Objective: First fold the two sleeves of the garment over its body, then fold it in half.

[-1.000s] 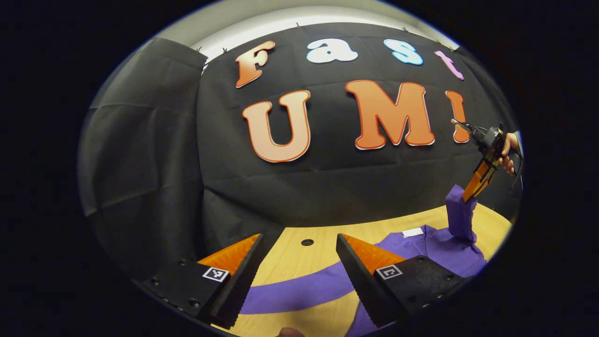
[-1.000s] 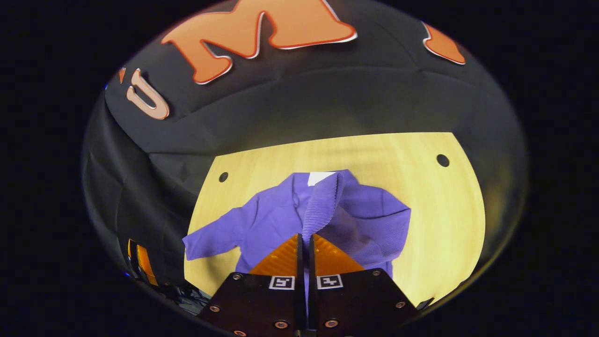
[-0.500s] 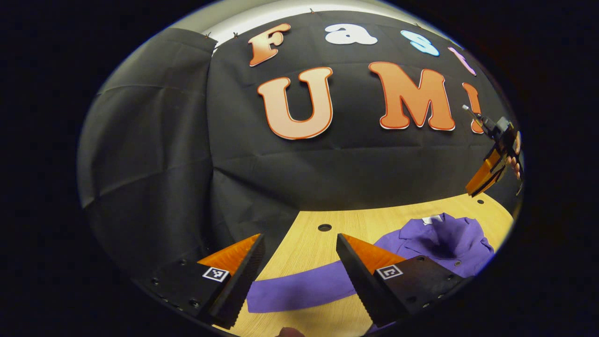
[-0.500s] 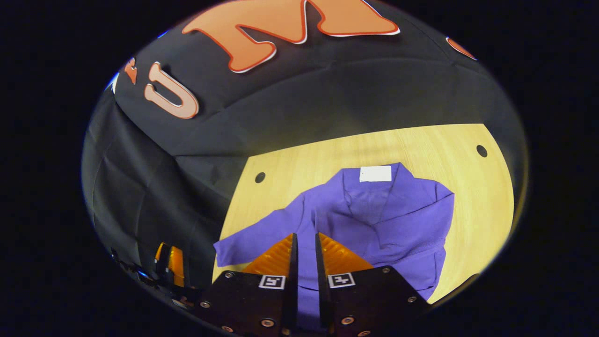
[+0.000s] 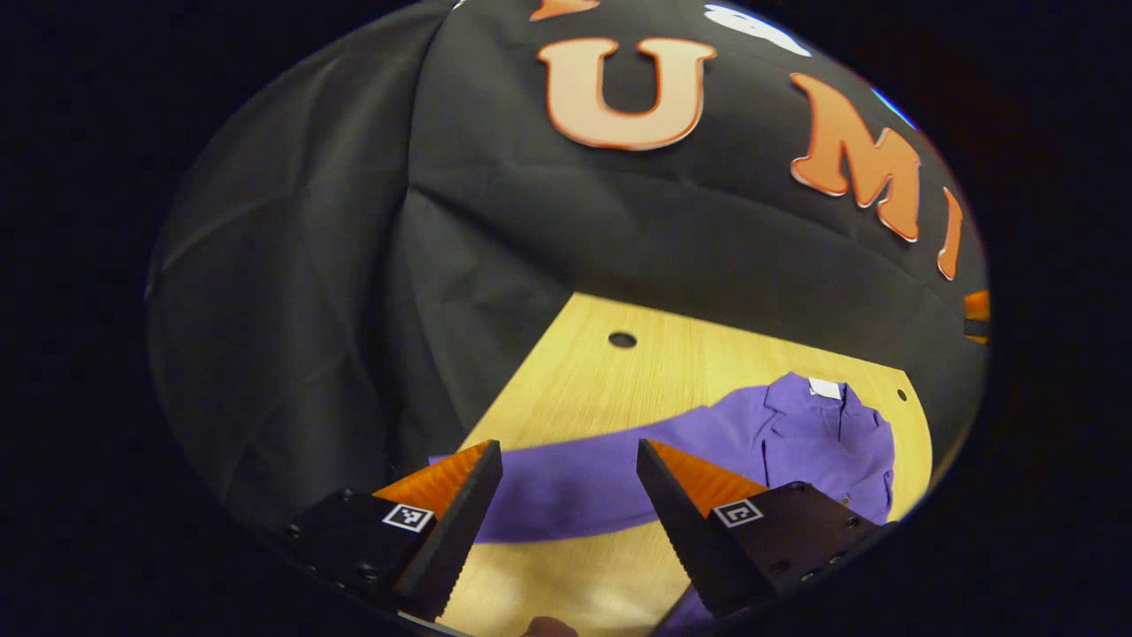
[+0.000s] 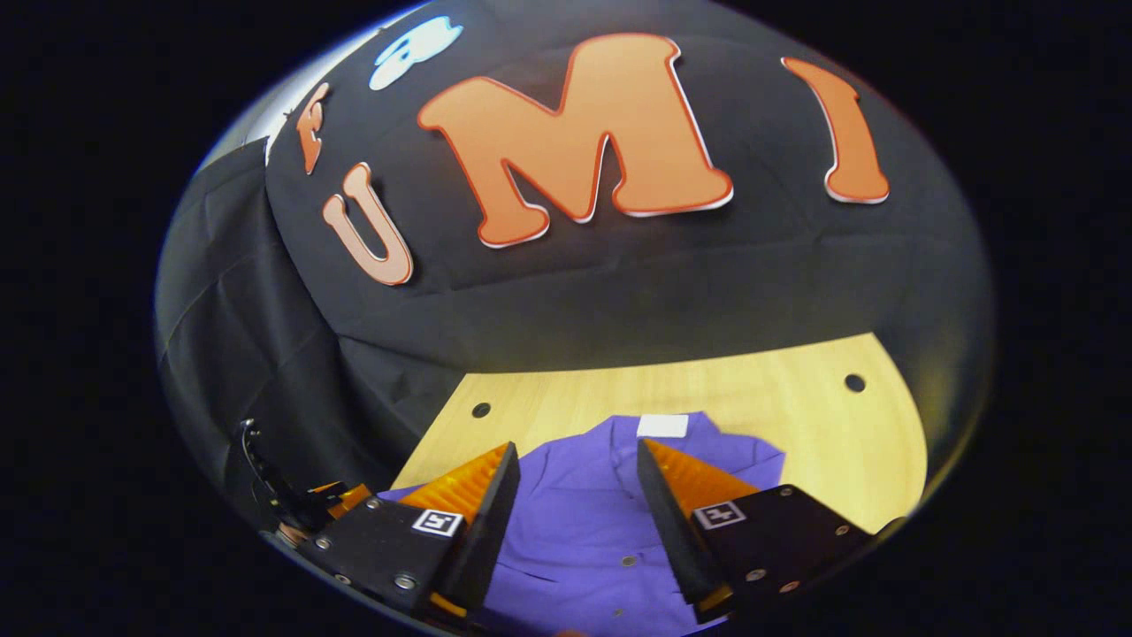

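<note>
Currently, your inventory reads as follows. Left gripper [image 5: 566, 482]: lower centre of the left gripper view, fingers spread wide, nothing between them, held above the table. Garment [image 5: 796, 442]: purple, lying on the wooden table [image 5: 584, 380], body at the lower right of that view, white neck label [image 5: 825, 387] at its far end. Sleeve [image 5: 566, 491]: one long purple sleeve stretched flat toward the lower left, passing behind the gap of your left fingers. Right gripper [image 6: 575, 487]: lower centre of the right gripper view, fingers likewise apart and gripping nothing, poised over the garment [image 6: 584, 522], whose label [image 6: 661, 425] sits just above the gap. Small buttons [image 6: 628, 561] show on the cloth between the fingers. Table holes: one at the left [image 6: 480, 410], one at the right [image 6: 853, 382] of that view. Your left gripper [image 6: 340, 495] appears at the lower left there.
</note>
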Demonstrator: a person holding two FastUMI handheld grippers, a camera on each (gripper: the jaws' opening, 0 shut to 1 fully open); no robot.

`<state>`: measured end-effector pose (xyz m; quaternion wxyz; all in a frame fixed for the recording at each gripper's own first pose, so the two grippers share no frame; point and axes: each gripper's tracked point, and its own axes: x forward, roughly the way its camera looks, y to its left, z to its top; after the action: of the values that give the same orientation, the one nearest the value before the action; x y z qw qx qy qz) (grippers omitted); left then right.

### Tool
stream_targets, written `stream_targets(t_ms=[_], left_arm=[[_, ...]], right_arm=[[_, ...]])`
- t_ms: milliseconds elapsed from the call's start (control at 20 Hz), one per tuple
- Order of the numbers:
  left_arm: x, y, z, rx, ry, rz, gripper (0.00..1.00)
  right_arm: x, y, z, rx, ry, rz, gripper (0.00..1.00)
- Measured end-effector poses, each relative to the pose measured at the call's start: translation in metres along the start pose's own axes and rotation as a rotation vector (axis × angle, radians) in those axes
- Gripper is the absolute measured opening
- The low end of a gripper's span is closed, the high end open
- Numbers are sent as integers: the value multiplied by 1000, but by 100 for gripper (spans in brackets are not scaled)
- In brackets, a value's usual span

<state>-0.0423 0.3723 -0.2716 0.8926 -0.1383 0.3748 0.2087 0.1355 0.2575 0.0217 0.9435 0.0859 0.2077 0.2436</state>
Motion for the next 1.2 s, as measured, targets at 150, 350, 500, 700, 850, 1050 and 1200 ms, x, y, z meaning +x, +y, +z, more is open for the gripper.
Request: stream_targets(t_ms=[150,350,500,700,850,1050,1200], left_arm=[[25,10,-30,-80,169,15,99],[53,32,-60,-96,304,88,98],[67,49,-83,-101,397,133,98],[80,56,-112,-137,516,140,98],[84,60,-128,-162,589,136,98],[93,69,-143,-162,655,137,98],[99,71,-148,-162,687,143,98]], right_arm=[[-21,-14,4,-23,-56,-39,93],[-49,-36,5,-33,-122,-83,95],[-65,-49,3,-51,-143,-123,100],[-82,-54,-1,-62,-160,-143,100],[-88,-57,-5,-58,-167,-156,95],[-88,-60,-17,-29,-143,-163,95],[-89,-59,-18,-21,-145,-162,95]])
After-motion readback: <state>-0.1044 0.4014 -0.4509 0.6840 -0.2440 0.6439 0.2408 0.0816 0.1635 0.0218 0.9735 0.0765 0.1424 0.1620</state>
